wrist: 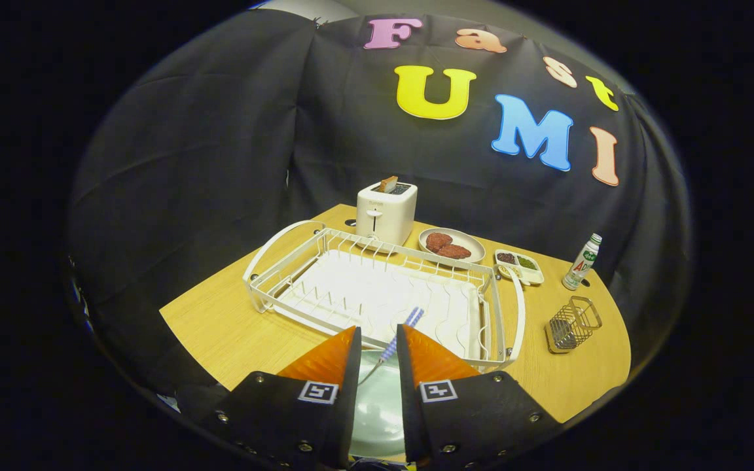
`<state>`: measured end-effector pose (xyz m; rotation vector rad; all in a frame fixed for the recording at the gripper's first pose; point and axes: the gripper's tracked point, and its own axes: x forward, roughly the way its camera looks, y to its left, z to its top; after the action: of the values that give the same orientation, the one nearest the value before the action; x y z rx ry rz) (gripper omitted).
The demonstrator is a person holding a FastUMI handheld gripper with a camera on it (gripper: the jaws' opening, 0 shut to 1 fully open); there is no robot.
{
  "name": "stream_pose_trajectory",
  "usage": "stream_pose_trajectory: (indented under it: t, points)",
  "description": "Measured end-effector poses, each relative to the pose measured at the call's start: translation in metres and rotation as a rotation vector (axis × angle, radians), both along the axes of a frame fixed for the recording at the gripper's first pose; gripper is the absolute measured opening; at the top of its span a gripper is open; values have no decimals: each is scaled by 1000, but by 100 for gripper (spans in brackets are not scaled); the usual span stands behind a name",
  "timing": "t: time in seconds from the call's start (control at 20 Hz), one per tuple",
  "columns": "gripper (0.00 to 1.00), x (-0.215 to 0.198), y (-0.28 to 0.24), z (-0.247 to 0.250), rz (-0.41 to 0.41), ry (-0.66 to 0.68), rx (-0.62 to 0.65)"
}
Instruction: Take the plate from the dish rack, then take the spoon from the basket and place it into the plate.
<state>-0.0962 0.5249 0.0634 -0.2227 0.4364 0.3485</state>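
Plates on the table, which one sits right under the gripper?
The pale green plate below the fingers, with the blue-handled spoon over it and between them; the beige plate of patties sits beyond the white wire rack.

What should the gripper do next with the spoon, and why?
Probably lower a little and open the jaws. The gripper holds the spoon between its jaws, directly over the plate, which lies on the table in front of the empty dish rack. The basket lies tipped over and looks empty, so only the release seems left.
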Motion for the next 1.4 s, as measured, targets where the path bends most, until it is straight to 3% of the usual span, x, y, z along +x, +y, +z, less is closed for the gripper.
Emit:
stream_pose_trajectory:
  t: [0.35,0.6,1.15,1.4]
  points:
    - [31,-3,1,-13,2,34,3]
    - [31,1,-7,7,-17,1,5]
    - [31,44,-89,195,-199,-362,76]
    - [31,66,-136,247,-319,-451,92]
